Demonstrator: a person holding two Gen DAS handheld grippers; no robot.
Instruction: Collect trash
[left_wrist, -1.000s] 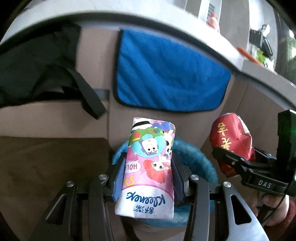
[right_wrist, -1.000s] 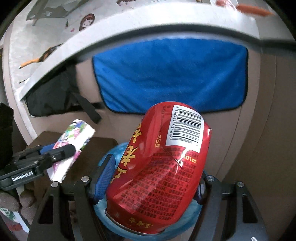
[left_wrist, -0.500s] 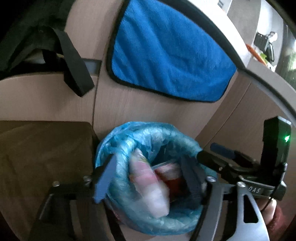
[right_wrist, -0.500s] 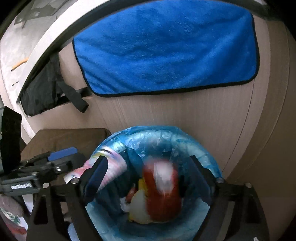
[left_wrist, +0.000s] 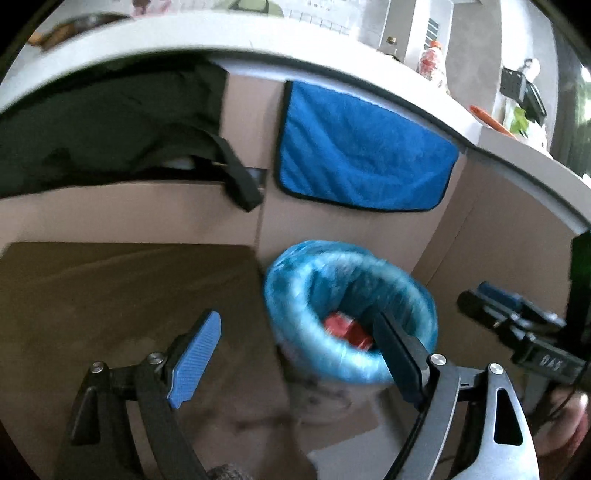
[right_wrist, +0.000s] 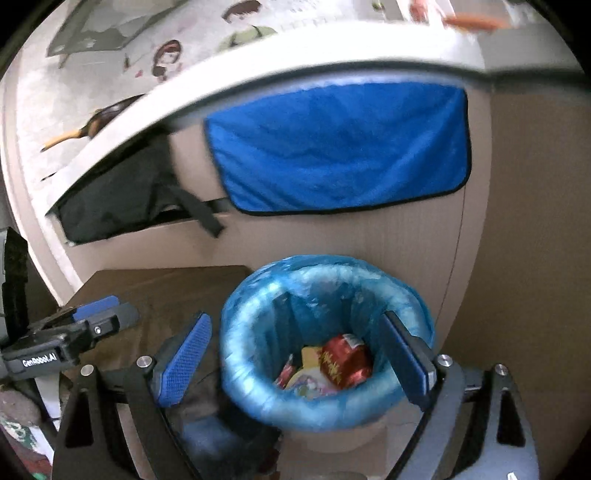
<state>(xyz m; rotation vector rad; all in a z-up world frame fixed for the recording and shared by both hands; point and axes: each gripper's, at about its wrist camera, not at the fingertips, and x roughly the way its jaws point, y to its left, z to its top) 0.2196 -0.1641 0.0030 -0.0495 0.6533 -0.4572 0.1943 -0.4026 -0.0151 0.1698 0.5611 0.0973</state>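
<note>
The left gripper (left_wrist: 295, 354) is opening, its blue-padded fingers standing wide with nothing between them; the right gripper (right_wrist: 299, 354) is also spread wide and holding nothing, the bin showing through the gap below it. Both are hanging above the small round bin lined with a crinkled blue plastic bag (right_wrist: 255, 373), which is standing on the floor against a beige cabinet panel; a blue microfibre cloth (right_wrist: 340, 147) is hanging on that panel just above.

Inside the liner, a crumpled red drinks can with gold lettering (right_wrist: 345, 360) is lying near the bottom, touching a pink cartoon-printed tissue pack (right_wrist: 314, 384) and some yellow packaging (too jumbled to name); from the left wrist view only a red patch of the can (left_wrist: 345, 326) is showing.

Judging by this, two pieces are already binned. Whether more trash is waiting elsewhere cannot be told, though small objects are sitting blurred on the grey worktop (right_wrist: 122, 107) above.
</note>
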